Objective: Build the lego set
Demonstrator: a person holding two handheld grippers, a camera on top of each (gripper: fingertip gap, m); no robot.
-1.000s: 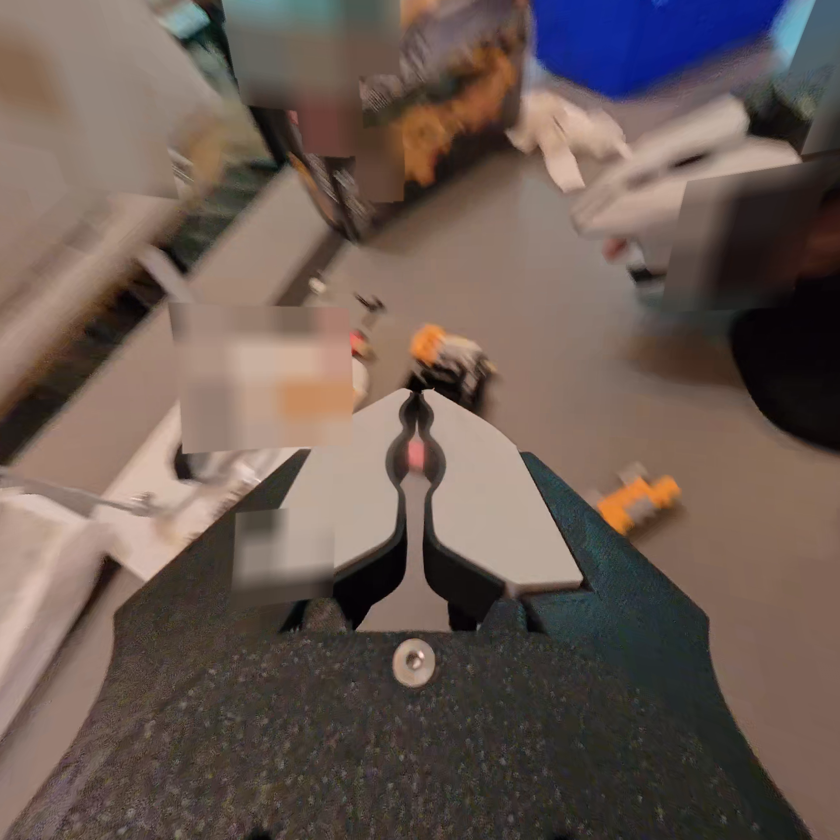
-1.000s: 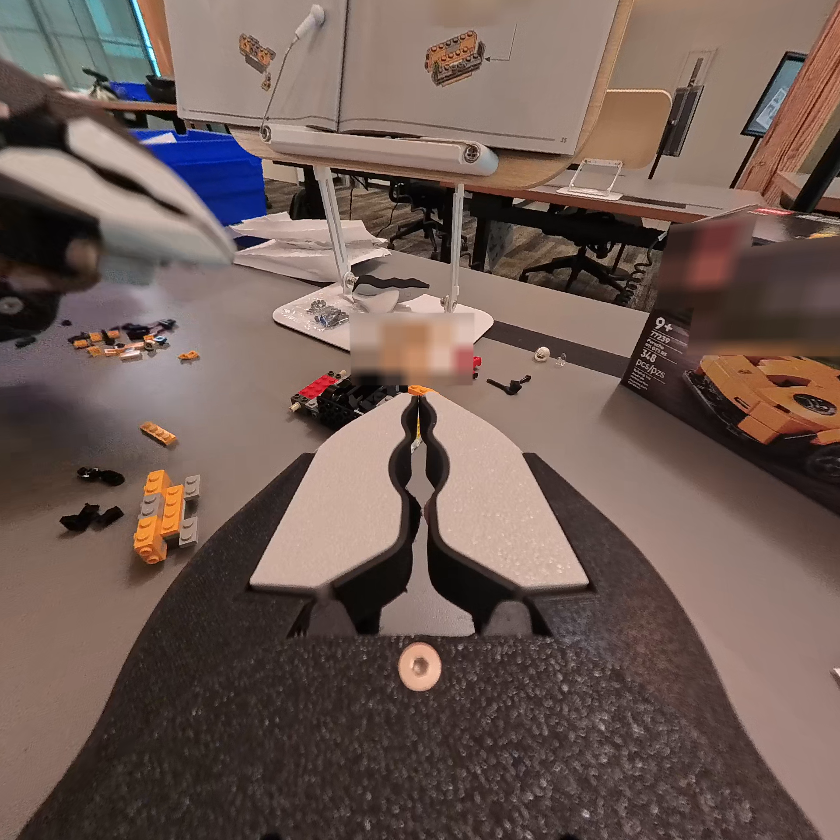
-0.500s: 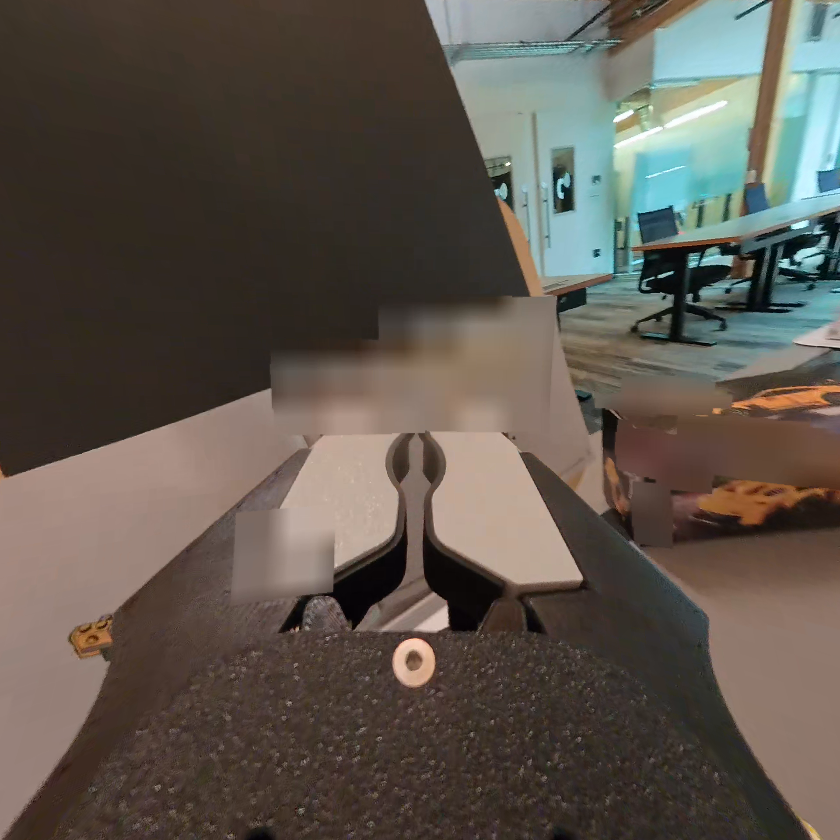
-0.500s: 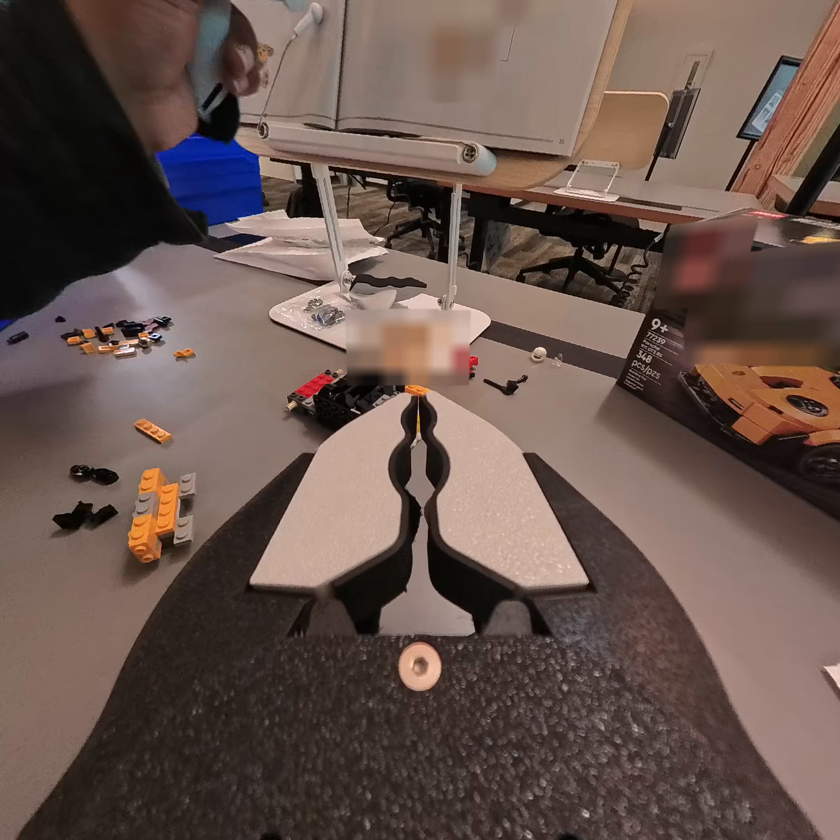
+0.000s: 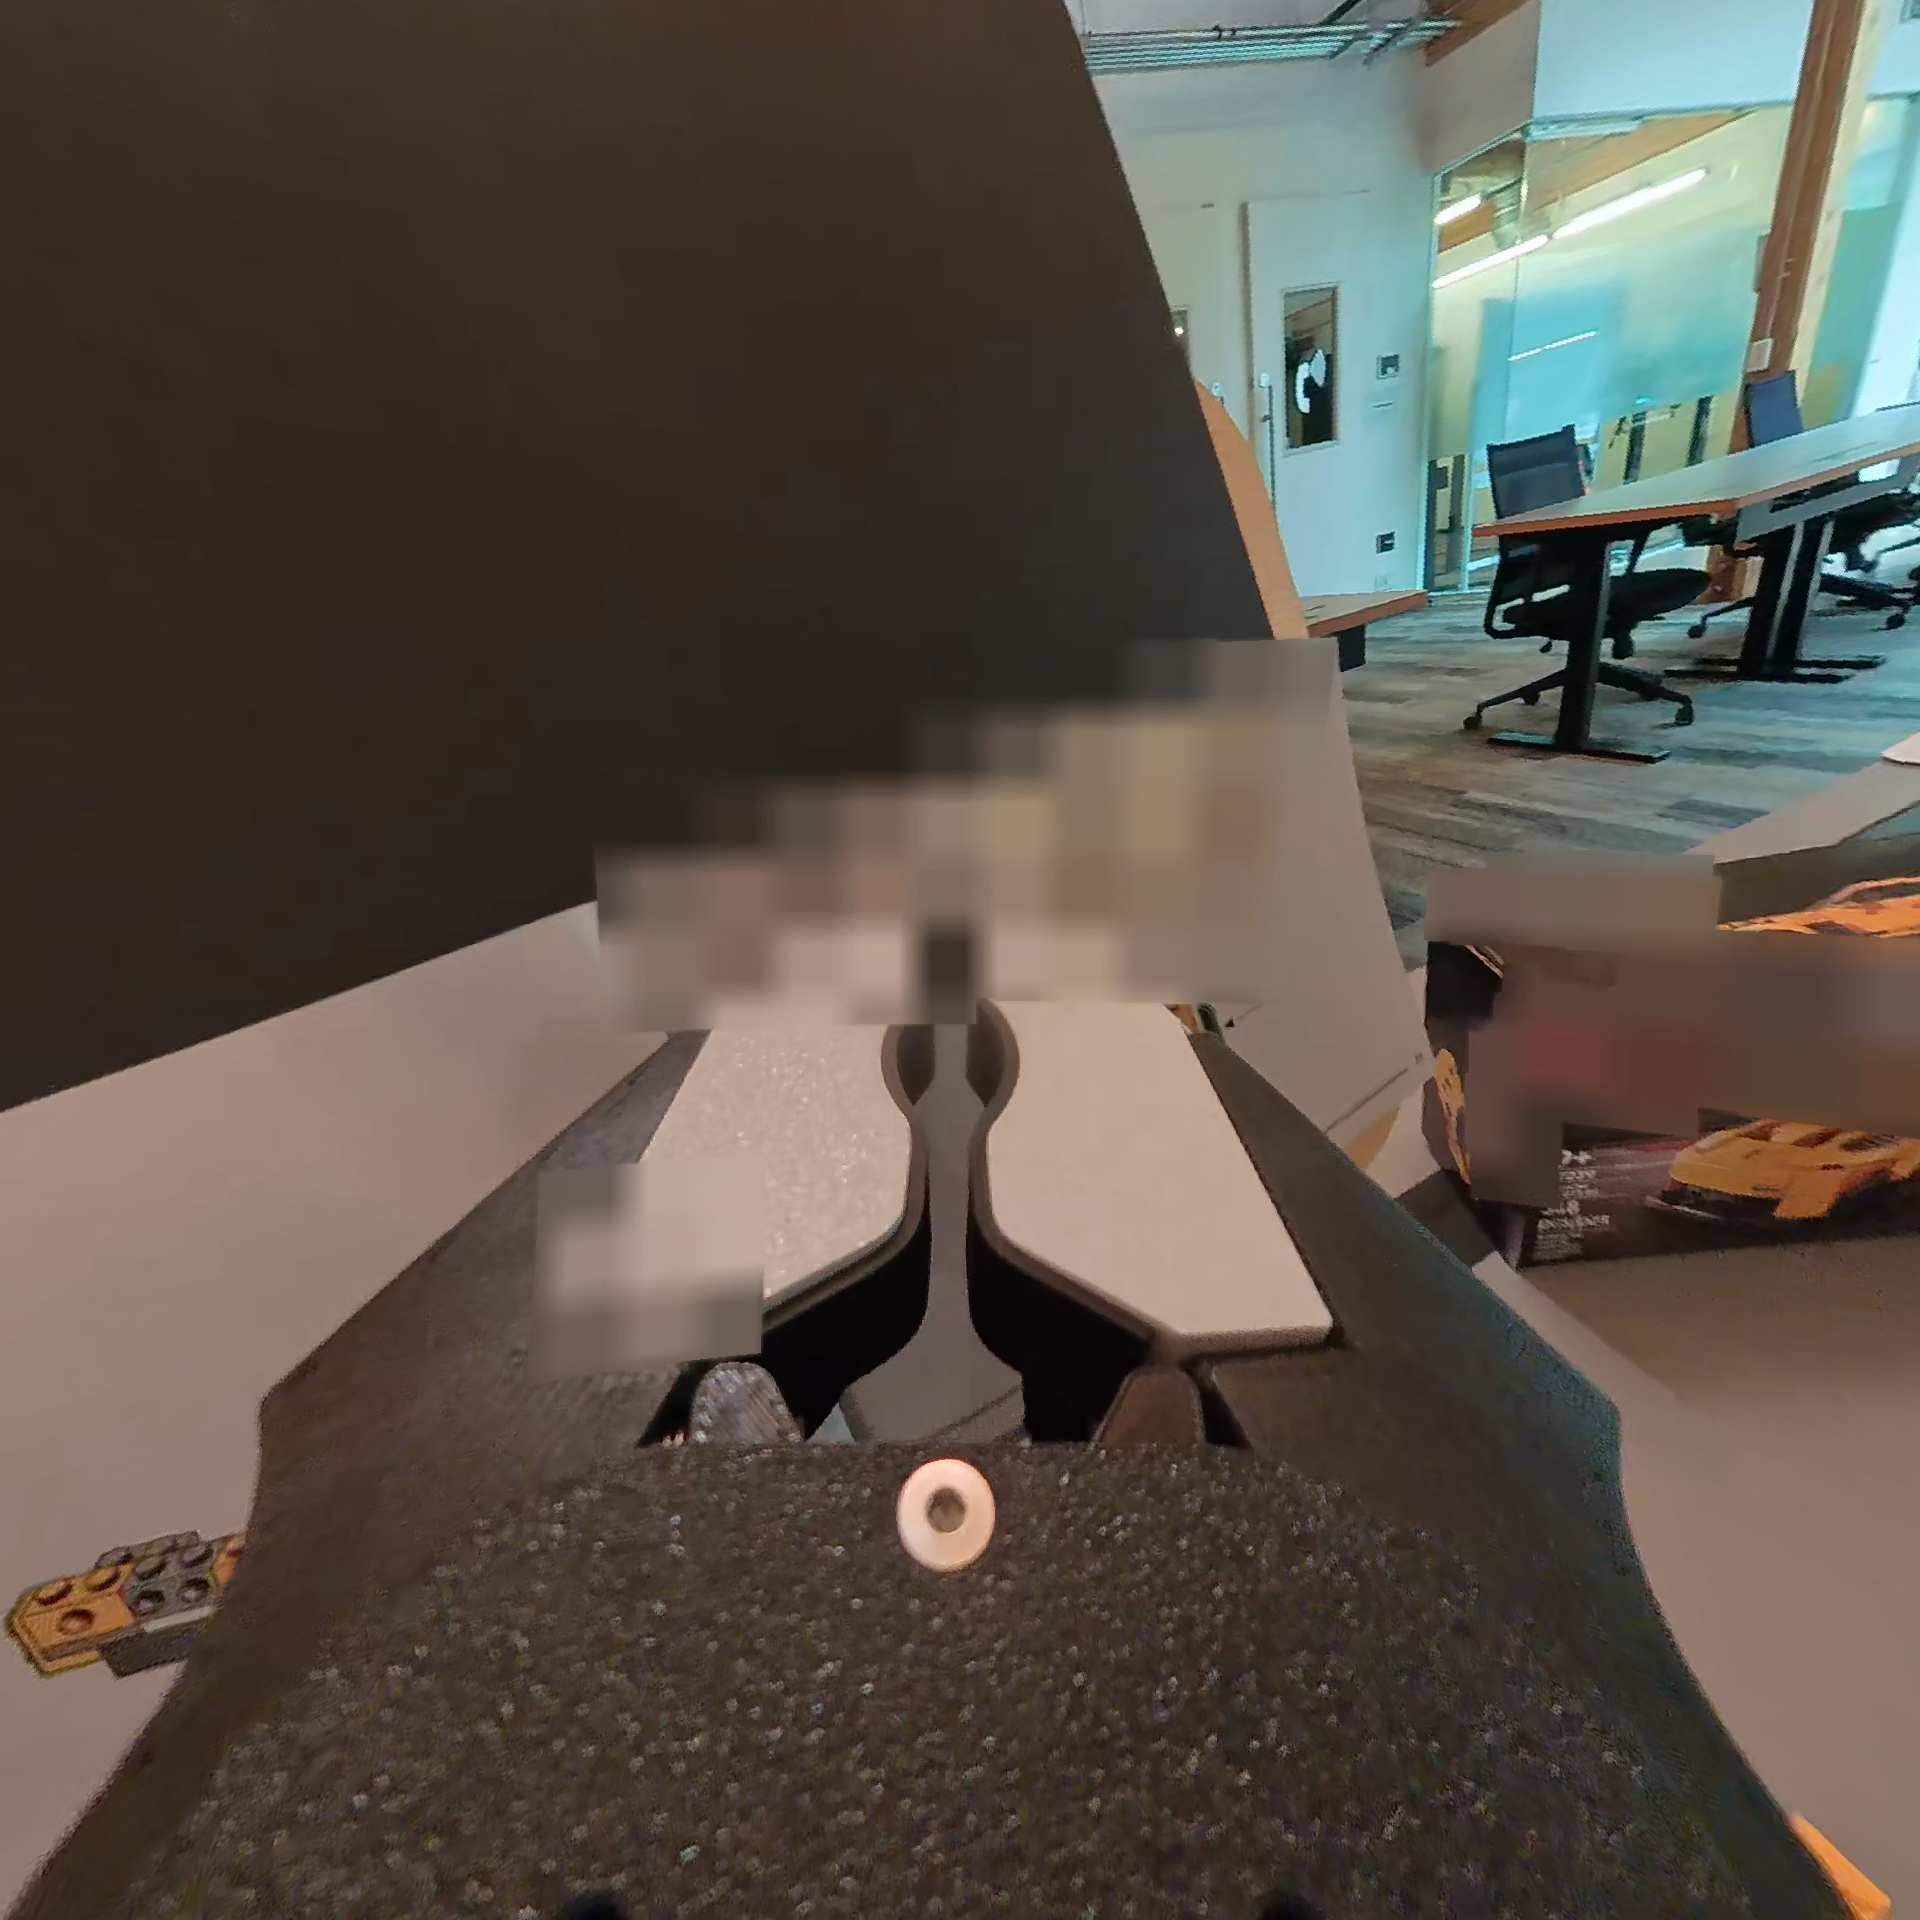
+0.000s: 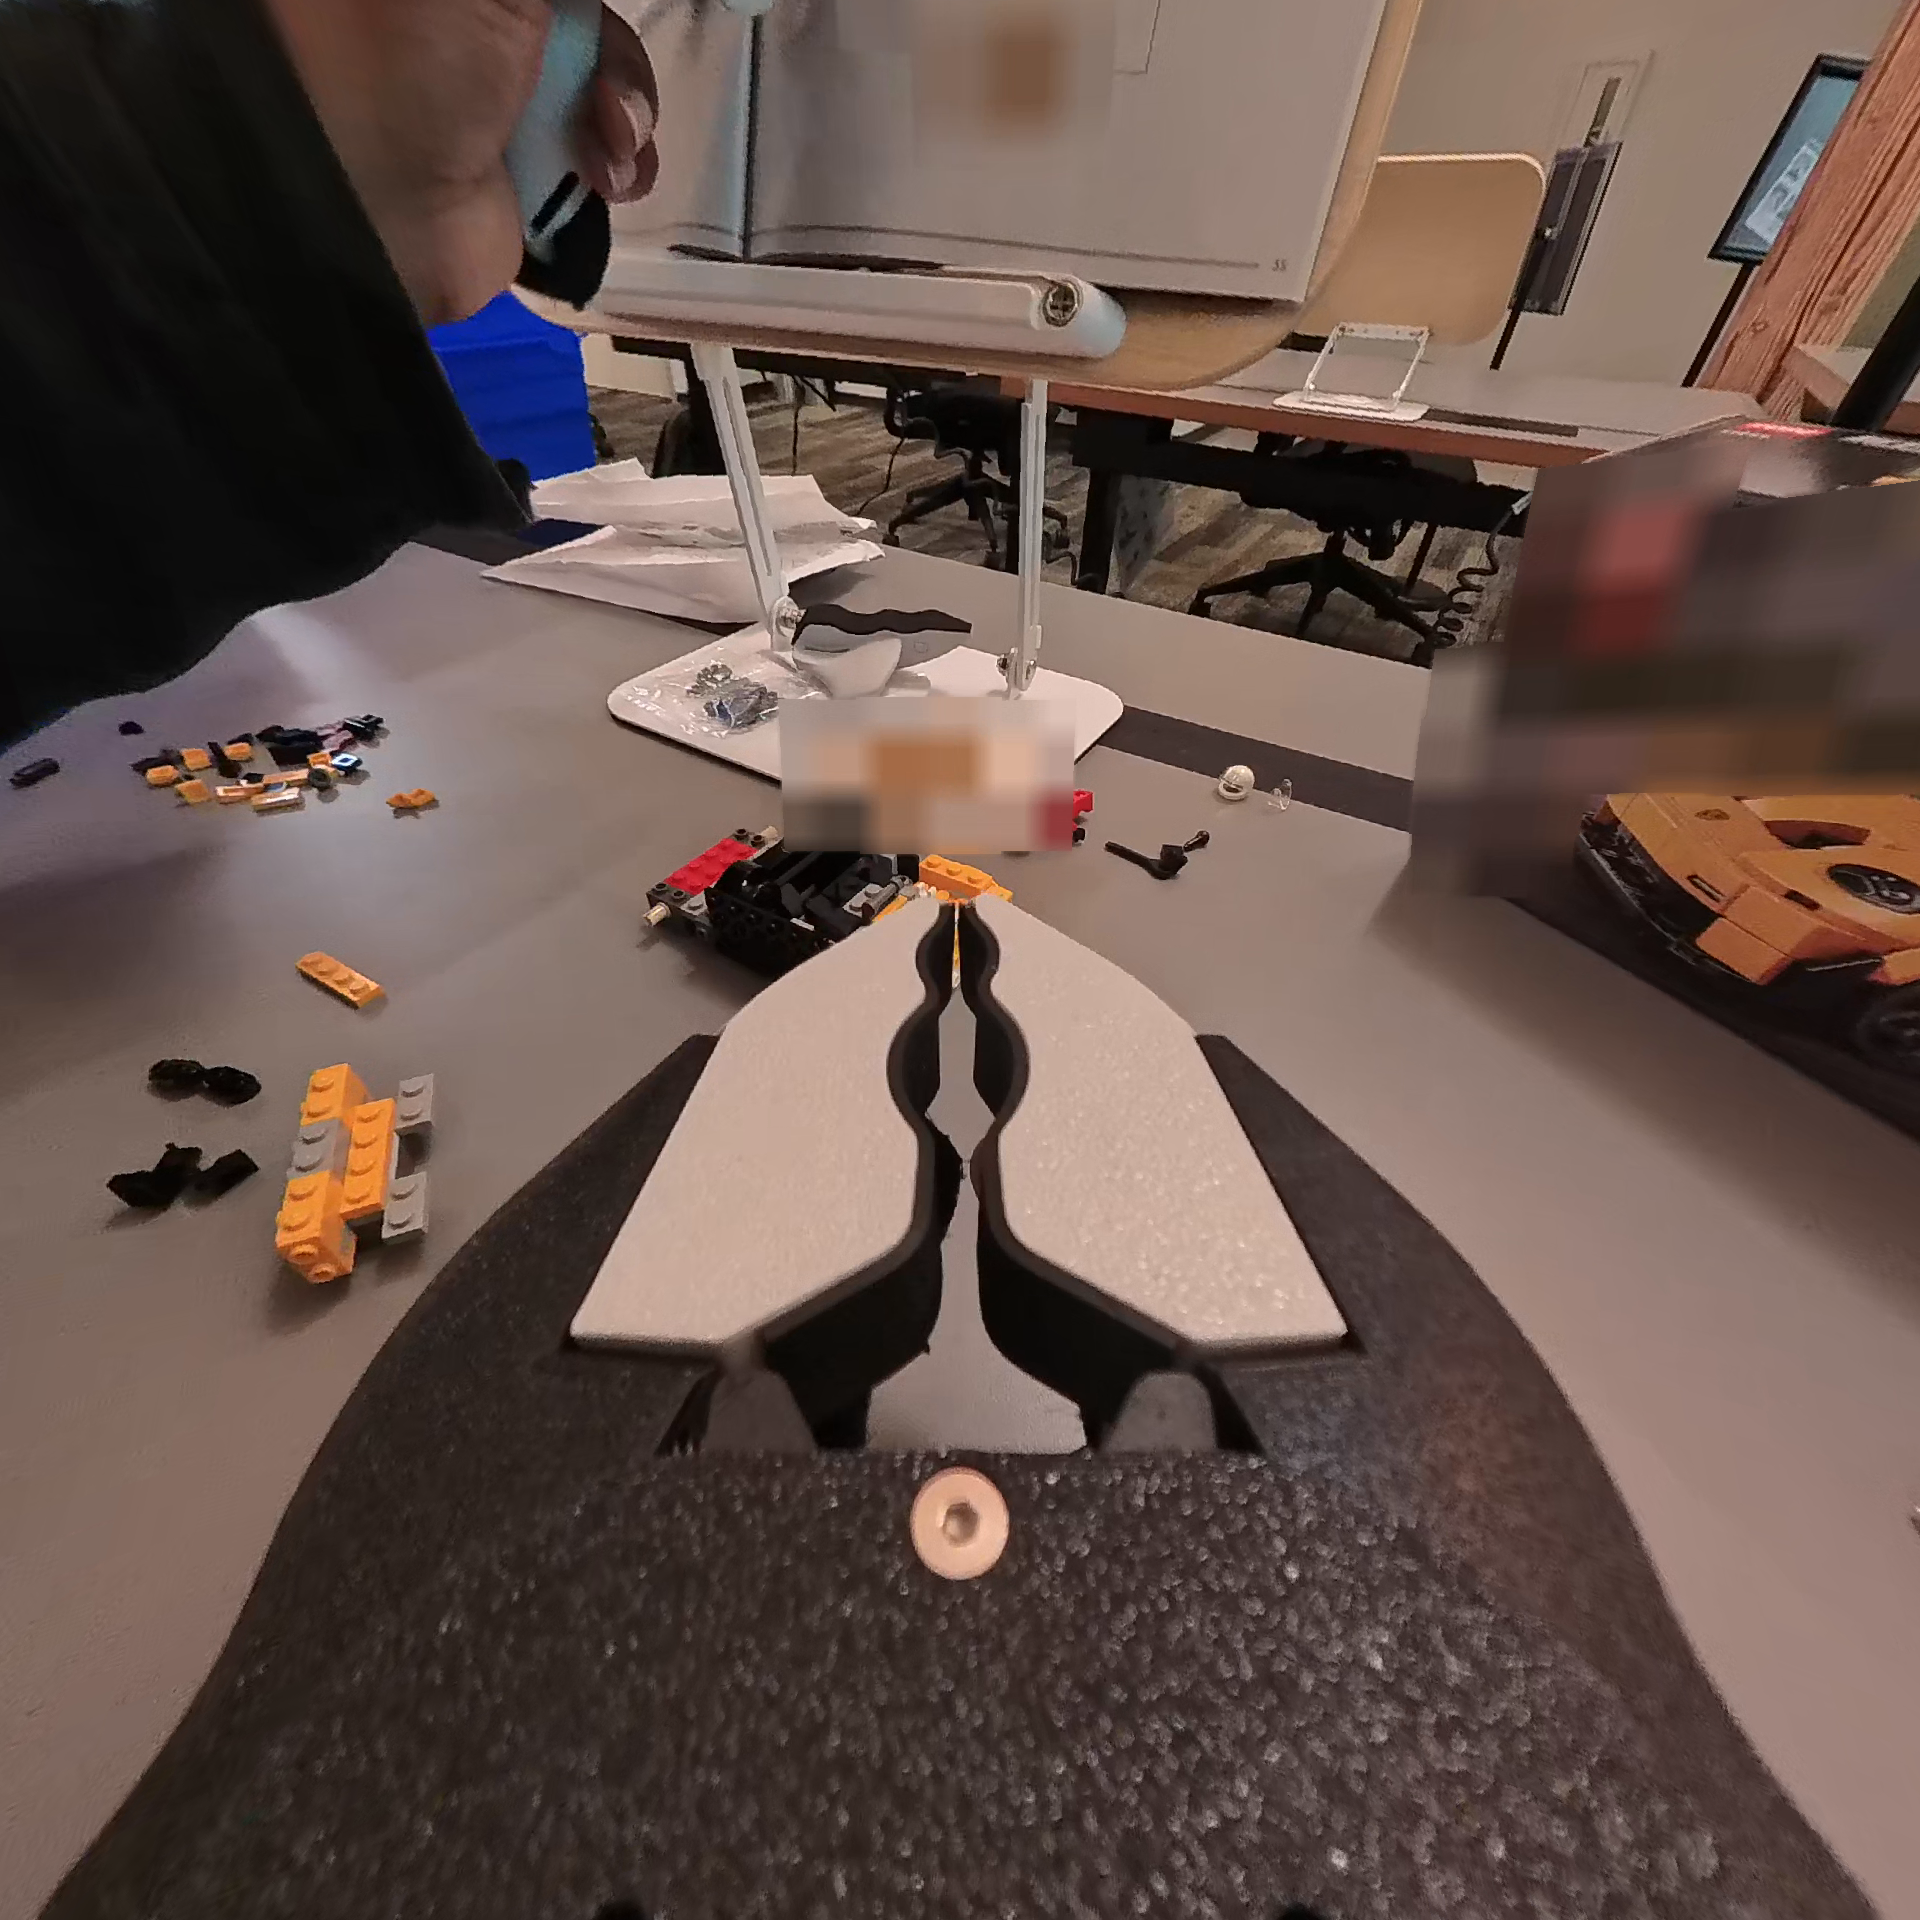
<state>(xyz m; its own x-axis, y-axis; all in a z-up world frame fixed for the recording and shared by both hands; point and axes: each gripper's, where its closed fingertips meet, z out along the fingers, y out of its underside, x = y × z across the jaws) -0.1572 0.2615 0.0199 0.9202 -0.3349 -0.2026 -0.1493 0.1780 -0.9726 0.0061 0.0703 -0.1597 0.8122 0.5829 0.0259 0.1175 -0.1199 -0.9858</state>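
The right tongs (image 6: 956,914) are nearly together, their tips pinching an orange plate (image 6: 961,878) at the edge of the black chassis (image 6: 774,904) on the grey table (image 6: 520,914). Only the right wrist view shows the loose pieces: an orange-grey block (image 6: 353,1169), a small orange plate (image 6: 340,979), a scatter of bits (image 6: 249,764). The left tongs (image 5: 948,1023) are raised against the booklet (image 5: 260,1195) on its stand (image 6: 862,301); their tips are hidden by blur, so their state cannot be told. Only the left wrist view shows the page up close. The box (image 6: 1745,894) shows in both views.
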